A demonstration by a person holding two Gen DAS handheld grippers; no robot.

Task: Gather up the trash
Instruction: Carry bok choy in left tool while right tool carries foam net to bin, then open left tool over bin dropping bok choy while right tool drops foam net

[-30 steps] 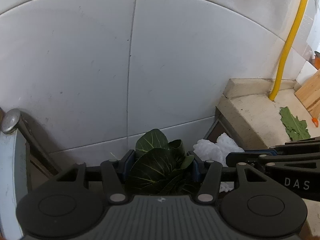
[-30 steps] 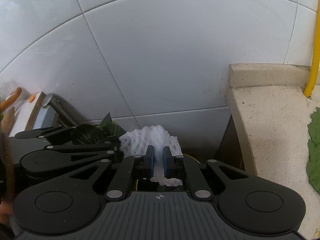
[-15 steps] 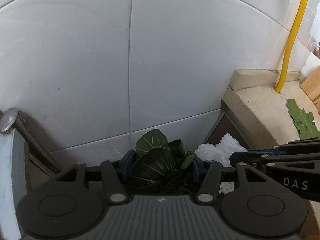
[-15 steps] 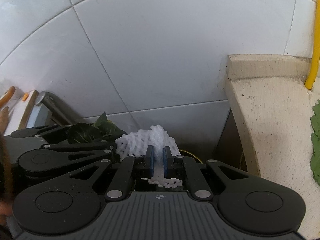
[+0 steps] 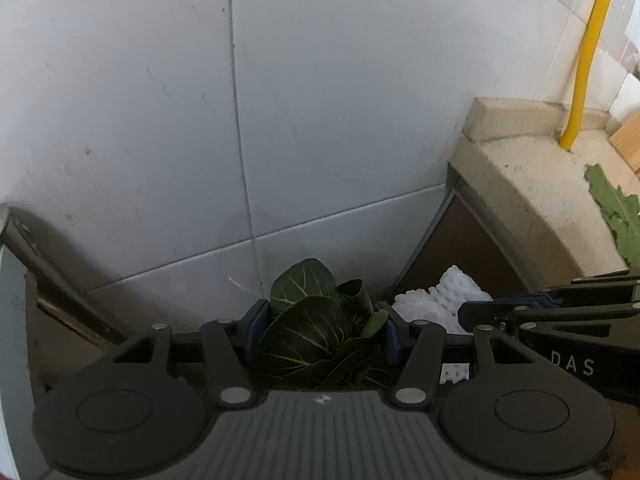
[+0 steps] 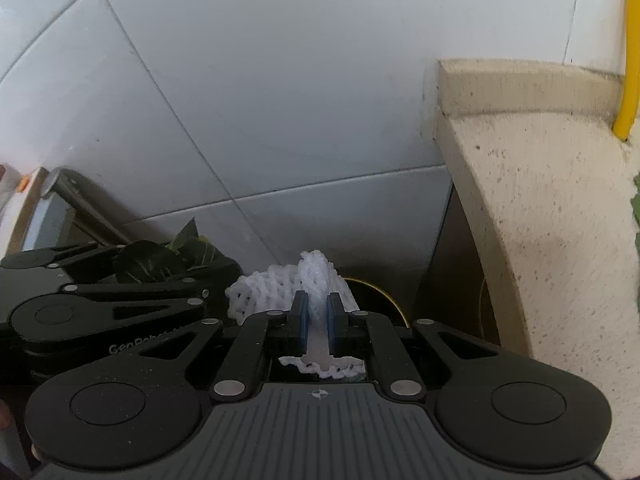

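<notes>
While both have sunk along the wall, left gripper (image 5: 320,330) clamps leaves (image 5: 316,332); right gripper (image 6: 317,316) pinches foam net (image 6: 280,292).

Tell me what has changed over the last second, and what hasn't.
Both grippers have sunk toward the gap beside the counter: the counter edge and wall tiles now sit higher in both views, and a dark round rim shows below. Nothing was released. The left gripper still clamps the leaves; the right gripper still pinches the foam net.
</notes>
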